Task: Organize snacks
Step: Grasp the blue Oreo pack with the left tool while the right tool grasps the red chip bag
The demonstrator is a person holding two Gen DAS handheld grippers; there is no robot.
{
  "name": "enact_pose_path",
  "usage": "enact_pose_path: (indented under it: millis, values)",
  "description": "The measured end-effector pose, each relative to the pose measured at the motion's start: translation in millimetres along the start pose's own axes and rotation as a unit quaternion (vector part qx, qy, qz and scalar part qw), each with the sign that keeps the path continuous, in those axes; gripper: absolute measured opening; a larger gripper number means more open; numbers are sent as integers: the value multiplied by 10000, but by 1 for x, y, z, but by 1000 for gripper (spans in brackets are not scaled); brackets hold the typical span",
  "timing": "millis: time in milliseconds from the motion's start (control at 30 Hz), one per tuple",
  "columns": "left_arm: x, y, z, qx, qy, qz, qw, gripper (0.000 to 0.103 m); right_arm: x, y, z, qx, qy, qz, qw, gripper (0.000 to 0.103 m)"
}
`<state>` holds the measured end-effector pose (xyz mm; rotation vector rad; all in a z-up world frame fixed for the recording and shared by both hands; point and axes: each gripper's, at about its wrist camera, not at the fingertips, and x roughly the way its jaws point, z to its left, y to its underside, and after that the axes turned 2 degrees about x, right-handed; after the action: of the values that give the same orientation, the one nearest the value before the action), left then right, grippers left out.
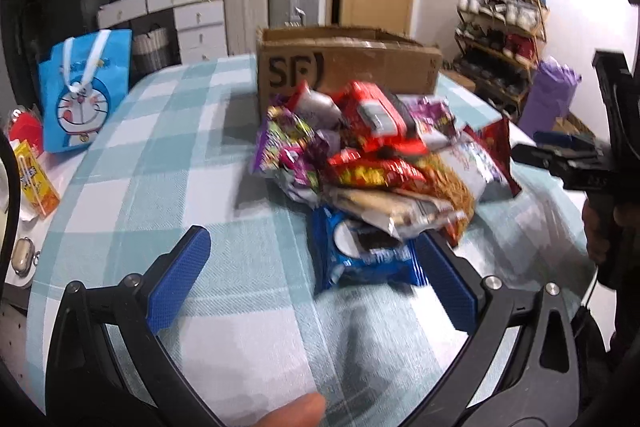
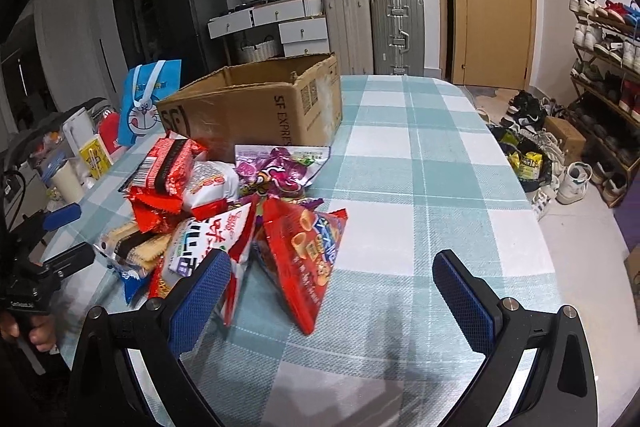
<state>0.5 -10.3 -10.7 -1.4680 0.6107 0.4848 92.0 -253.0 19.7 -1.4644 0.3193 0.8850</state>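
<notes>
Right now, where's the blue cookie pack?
Left wrist view: the blue cookie pack lies on the checked tablecloth at the pile's near edge, under the wafer pack, beside the open left gripper's right finger.

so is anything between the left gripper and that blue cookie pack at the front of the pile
Nothing visible. The left gripper is open, and the blue cookie pack lies on the checked tablecloth at the near edge of the snack pile, already close to its right finger. Other packets overlap the pack's far end.
</notes>
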Motion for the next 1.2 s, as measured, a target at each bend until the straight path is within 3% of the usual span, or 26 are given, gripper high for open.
enact_pose_path:
  millis: [233, 533, 733, 1067, 1100, 1200]
  values:
    - [18, 3, -21, 358, 41, 353, 9987, 103, 13, 0, -2, -140, 173, 241, 9995, 103]
    - [38, -5, -20, 214, 258, 599, 9976, 95, 43, -2, -2, -171, 77, 683, 9975, 102]
    - [51, -12, -23, 258, 344, 705, 9966, 89, 59, -7, 0, -194, -153, 850, 9961, 93]
    - [73, -20, -23, 1, 677, 906, 9936, 60, 77, -17, 4, -229, -392, 982, 9941, 80]
    - [73, -20, -22, -34, 743, 906, 9931, 53, 75, -15, 5, -216, -435, 995, 9938, 77]
    - [74, -21, -23, -55, 754, 824, 9937, 47, 74, -14, 6, -238, -563, 957, 9935, 68]
